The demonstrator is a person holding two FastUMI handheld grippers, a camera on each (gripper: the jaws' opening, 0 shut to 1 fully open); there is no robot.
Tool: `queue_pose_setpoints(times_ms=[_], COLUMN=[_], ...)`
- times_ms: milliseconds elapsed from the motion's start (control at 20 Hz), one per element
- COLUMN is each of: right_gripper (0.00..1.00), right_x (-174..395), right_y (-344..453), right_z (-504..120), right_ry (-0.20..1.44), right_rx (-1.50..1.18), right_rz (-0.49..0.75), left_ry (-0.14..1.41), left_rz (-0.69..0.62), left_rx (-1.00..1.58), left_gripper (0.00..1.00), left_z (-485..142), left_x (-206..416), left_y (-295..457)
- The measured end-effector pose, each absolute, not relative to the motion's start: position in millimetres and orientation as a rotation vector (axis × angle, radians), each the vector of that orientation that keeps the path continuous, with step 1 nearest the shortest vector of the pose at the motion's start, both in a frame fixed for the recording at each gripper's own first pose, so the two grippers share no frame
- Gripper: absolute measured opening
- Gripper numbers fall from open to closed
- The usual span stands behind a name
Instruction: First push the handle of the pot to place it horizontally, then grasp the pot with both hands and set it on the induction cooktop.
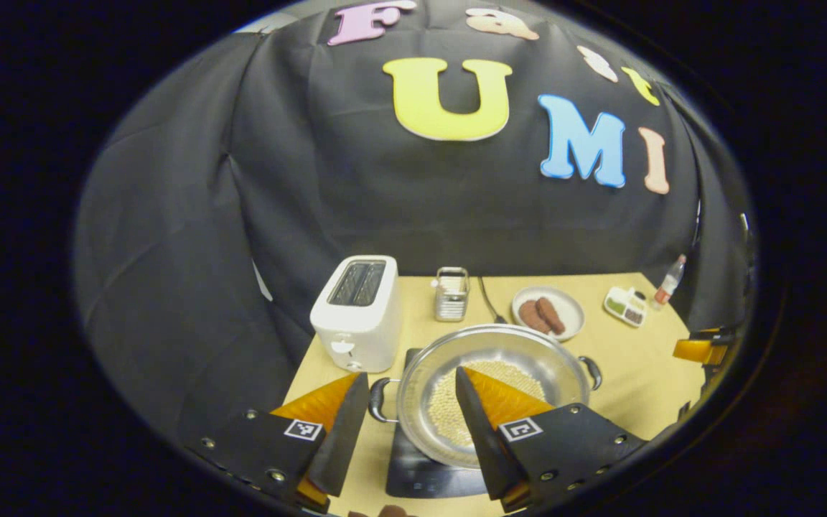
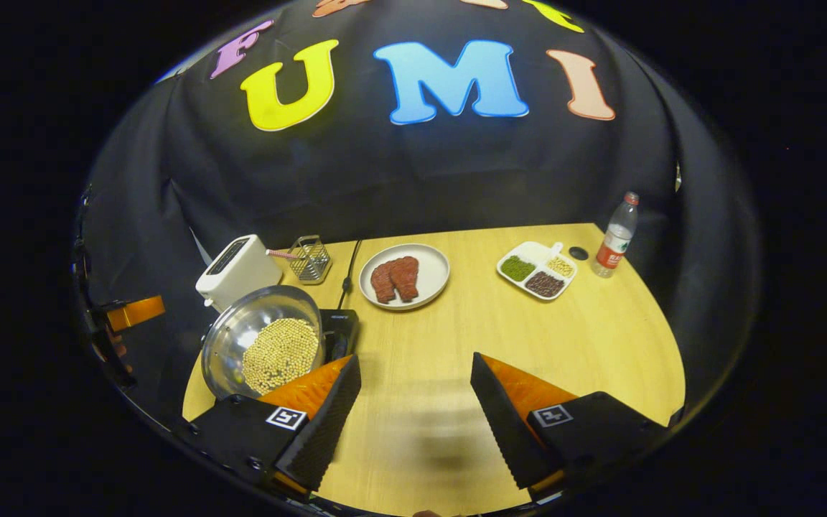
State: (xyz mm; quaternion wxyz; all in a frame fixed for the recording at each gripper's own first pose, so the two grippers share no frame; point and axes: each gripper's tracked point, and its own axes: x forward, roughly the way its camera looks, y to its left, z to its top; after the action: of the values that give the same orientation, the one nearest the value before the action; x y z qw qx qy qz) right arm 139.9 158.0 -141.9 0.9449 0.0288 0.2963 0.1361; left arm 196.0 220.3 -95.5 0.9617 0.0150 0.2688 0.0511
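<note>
Nearest my lens in the left gripper view, my left tool (image 1: pixel 410 424) stands wide, holding nothing; one finger hangs over the counter (image 1: pixel 636 388) at about 8 o'clock of the pot (image 1: pixel 489 391), the other in front of its bowl, so the pot's near loop handle (image 1: pixel 379 399) sits in the gap between them, apart from both. My right tool (image 2: pixel 413 413) is also spread wide and empty, over bare counter at roughly 3 o'clock of the pot in the right gripper view.

That pot is a shallow steel pan with a layer of pale beans across its floor. It already rests on the dark induction cooktop (image 1: pixel 428 474), with a handle at 9 o'clock and another at 3 o'clock (image 1: pixel 591 371), so I judge both steps done or nearly so.

I expect it to be rigid, smooth and slippery, moderately weighted by the beans, which would slide and shift the load if tilted. Any regrasp should take both loop handles, one per tool, kept level.

Behind it, from 11 to 1 o'clock, stand a toaster (image 1: pixel 357 310), a wire holder (image 1: pixel 451 293) and a plate of meat (image 1: pixel 548 312).
</note>
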Motion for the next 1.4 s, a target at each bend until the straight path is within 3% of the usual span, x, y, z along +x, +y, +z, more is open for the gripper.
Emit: queue_pose_setpoints(times_ms=[800, 850, 950, 1150, 1200, 1400], right_gripper=[0.98, 0.98, 0.98, 0.98, 0.98, 0.98], right_x=[112, 109, 99, 70, 63, 44], right_y=[-22, -35, -60, -102, -110, -141], right_z=[2, 8, 16, 23, 24, 2], right_ry=[0.16, 0.138, 0.095, 0.046, 0.042, 0.064], right_rx=[0.054, 0.055, 0.06, 0.07, 0.079, 0.097], right_rz=[0.183, 0.167, 0.144, 0.12, 0.112, 0.105], left_ry=[0.176, 0.156, 0.117, 0.014, 0.004, -0.002], left_rz=[0.128, 0.112, 0.091, 0.095, 0.096, 0.125], left_rx=[0.069, 0.058, 0.041, 0.039, 0.02, -0.003], left_gripper=[0.7, 0.76, 0.71, 0.76, 0.7, 0.7], left_z=[46, 52, 64, 85, 84, 67], left_x=[121, 117, 107, 69, 58, 29], left_y=[-2, -18, -48, -88, -102, -129])
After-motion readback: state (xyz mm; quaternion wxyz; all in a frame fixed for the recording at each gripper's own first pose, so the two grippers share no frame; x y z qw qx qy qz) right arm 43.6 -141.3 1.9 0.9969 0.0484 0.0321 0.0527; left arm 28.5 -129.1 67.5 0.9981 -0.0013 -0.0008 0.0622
